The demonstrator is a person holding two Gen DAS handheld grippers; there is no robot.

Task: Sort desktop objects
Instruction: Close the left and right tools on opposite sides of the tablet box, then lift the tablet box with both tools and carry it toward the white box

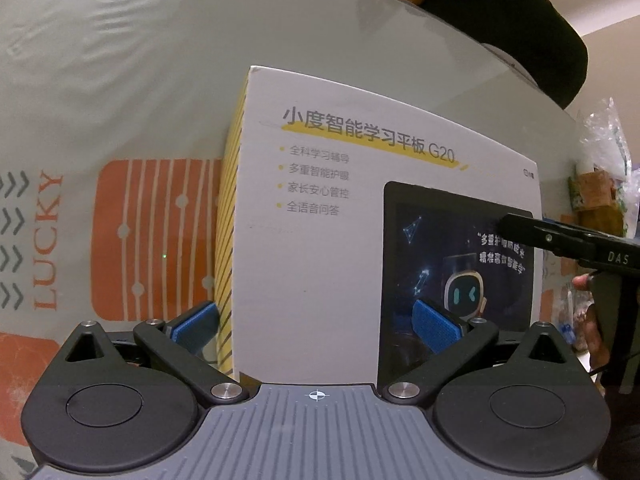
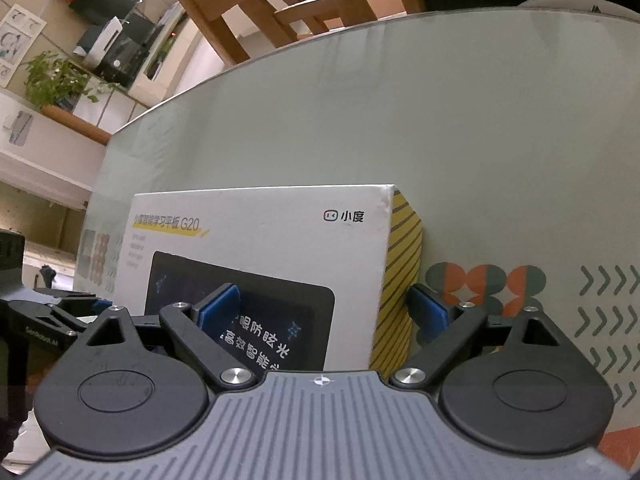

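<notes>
Your left gripper [image 1: 316, 326] straddles the near left corner of the tablet box [image 1: 340, 248], fingers spread, not clamped; your right gripper [image 2: 322, 310] straddles its right corner, likewise released; the box is white with yellow, dark-striped sides and a printed black tablet, lying flat on the grey-green table [image 2: 480, 120].

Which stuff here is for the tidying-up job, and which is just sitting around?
For the job:
- box, white with striped yellow sides
- left gripper, open around the box's near-left corner
- right gripper, open around its near-right corner

Just lying about:
- table with a patterned cloth
- chair
- plant
- plastic bags
</notes>
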